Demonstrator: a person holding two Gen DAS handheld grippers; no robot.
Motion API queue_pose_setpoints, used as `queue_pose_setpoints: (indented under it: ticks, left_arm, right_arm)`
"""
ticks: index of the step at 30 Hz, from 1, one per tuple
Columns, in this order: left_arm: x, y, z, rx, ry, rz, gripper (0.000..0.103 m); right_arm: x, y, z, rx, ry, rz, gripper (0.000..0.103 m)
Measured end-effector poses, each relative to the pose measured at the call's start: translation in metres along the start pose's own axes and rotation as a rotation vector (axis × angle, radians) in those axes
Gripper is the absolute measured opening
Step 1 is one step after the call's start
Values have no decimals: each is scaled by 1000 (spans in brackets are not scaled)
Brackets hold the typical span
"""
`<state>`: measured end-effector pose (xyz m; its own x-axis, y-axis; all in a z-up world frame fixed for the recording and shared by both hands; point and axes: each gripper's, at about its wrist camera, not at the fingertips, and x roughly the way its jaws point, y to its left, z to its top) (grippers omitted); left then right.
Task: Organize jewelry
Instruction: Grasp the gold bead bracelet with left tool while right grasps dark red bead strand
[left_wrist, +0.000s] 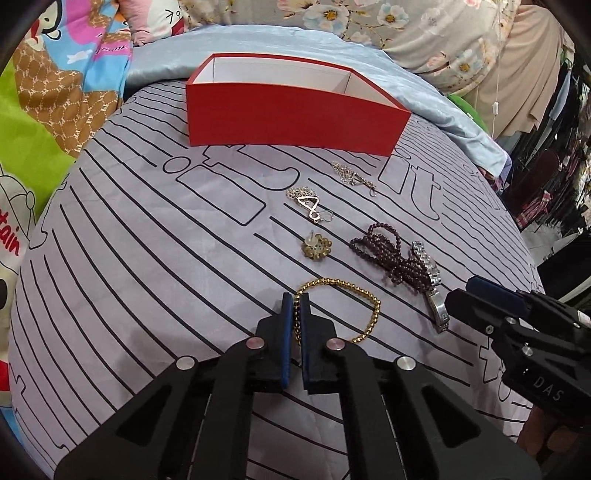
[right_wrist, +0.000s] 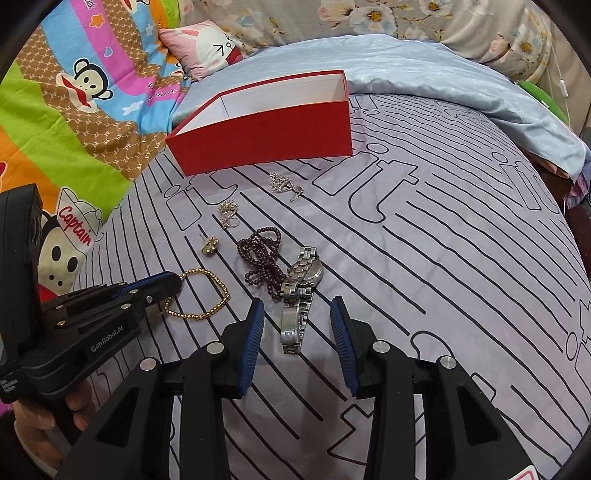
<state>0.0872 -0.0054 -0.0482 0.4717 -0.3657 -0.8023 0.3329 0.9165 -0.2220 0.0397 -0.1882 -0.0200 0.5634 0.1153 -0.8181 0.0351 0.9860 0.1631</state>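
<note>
A gold bead bracelet (left_wrist: 364, 295) (right_wrist: 210, 275) lies on the grey lined sheet, and my left gripper (left_wrist: 295, 301) (right_wrist: 177, 282) is shut on its left side. A silver watch (right_wrist: 299, 295) (left_wrist: 430, 277) lies between the blue pads of my right gripper (right_wrist: 297, 306), which stands open around the strap without touching it. Dark purple beads (right_wrist: 264, 258) (left_wrist: 384, 254) rest against the watch. A gold stud earring (left_wrist: 316, 247) (right_wrist: 210, 246) and two silver drop earrings (left_wrist: 308, 203) (left_wrist: 352, 177) lie farther off. The red box (left_wrist: 291, 114) (right_wrist: 266, 134) stands open at the back.
A light blue satin cover (right_wrist: 443, 66) lies behind the box, a colourful cartoon blanket (right_wrist: 74, 92) to the left, and floral fabric (left_wrist: 406, 22) at the back. A hand (right_wrist: 44, 413) holds the left gripper's handle. Hanging clothes (left_wrist: 546, 199) are at the far right.
</note>
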Motion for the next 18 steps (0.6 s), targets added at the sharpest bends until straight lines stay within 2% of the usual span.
queue_pose_setpoints:
  ticks: [10,18]
  left_arm:
    - [-16,13,10,-19,-37,14,3]
    - [-8,23,8,-40,-6,30,3]
  right_arm:
    - [7,12,14,-34,-7,31,37]
    - [31,27,31,-78,6,50,37]
